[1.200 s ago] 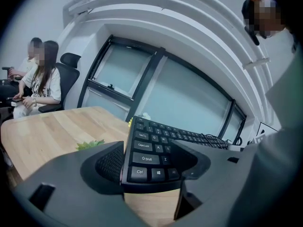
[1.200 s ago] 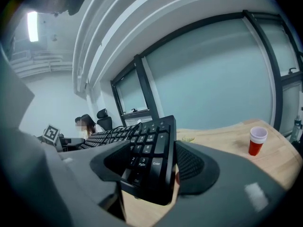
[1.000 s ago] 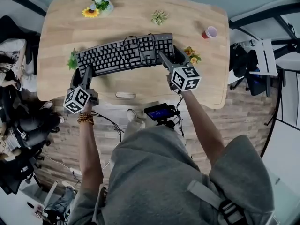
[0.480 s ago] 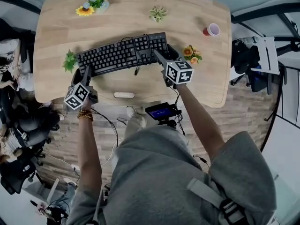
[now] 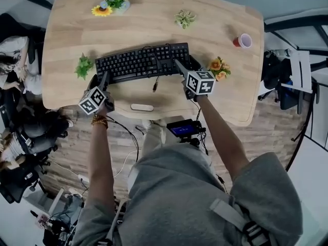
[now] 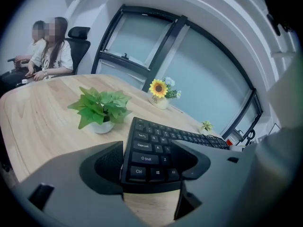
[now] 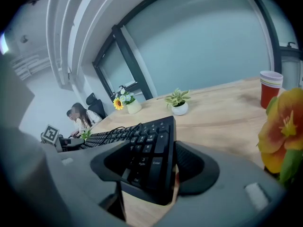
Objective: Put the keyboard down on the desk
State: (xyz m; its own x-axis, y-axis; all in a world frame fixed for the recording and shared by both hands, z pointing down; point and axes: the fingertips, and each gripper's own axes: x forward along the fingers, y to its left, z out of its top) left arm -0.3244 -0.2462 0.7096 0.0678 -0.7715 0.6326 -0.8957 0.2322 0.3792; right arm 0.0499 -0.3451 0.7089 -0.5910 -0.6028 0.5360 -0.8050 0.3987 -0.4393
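A black keyboard (image 5: 143,61) stretches across the front half of the wooden desk (image 5: 61,35), roughly parallel to its front edge. It looks held a little above the wood, with its cable end (image 5: 154,87) dangling in front. My left gripper (image 5: 104,79) is shut on the keyboard's left end (image 6: 147,151), by the Ctrl and Shift keys. My right gripper (image 5: 183,69) is shut on its right end (image 7: 150,160), at the number pad. In the right gripper view the near corner hangs over bare wood.
A green plant (image 5: 83,66) stands just left of the keyboard and orange flowers (image 5: 219,68) just right of it. Farther back are a sunflower pot (image 5: 110,4), a small plant (image 5: 185,19) and a red cup (image 5: 244,40). People (image 6: 47,46) sit beyond the desk's left end.
The keyboard, held by both grippers, has swung from slanted to nearly level with the desk's front edge and drawn slightly right, away from the green plant. Its cable now dangles in front.
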